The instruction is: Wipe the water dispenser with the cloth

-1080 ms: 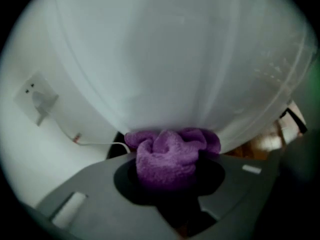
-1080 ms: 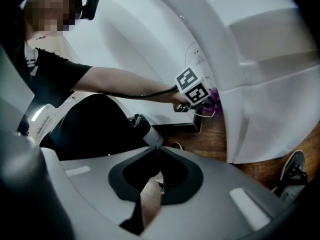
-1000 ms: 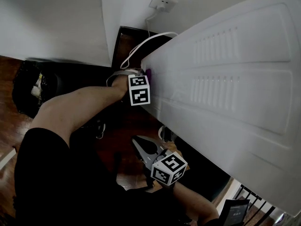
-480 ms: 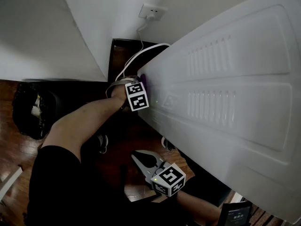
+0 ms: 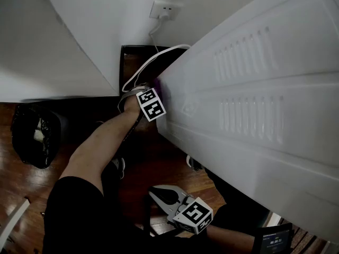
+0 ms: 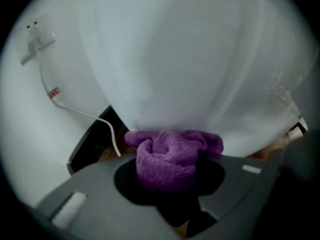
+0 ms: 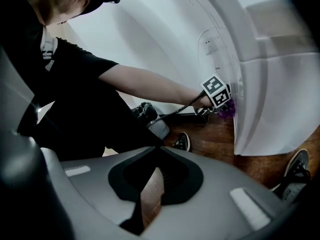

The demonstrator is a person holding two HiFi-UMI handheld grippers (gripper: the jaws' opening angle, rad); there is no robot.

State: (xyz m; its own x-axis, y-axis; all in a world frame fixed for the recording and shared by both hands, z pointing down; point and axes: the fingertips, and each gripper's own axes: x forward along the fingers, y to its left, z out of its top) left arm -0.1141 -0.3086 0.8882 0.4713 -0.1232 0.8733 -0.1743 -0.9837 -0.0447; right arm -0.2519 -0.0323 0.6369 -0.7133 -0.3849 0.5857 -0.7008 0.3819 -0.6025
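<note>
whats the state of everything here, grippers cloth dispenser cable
left gripper: shut on the purple cloth
purple cloth: bunched up, pressed against the dispenser's white side
water dispenser: standing on the wood floor, cloth low on its side wall
right gripper: shut, empty, held away from the dispenser
power cable: plugged into the wall socket, hanging in a loop

Cloth (image 6: 167,159) against the water dispenser (image 5: 254,105) — wall socket (image 5: 165,9) behind it, right gripper (image 5: 158,194) in front, well apart.
</note>
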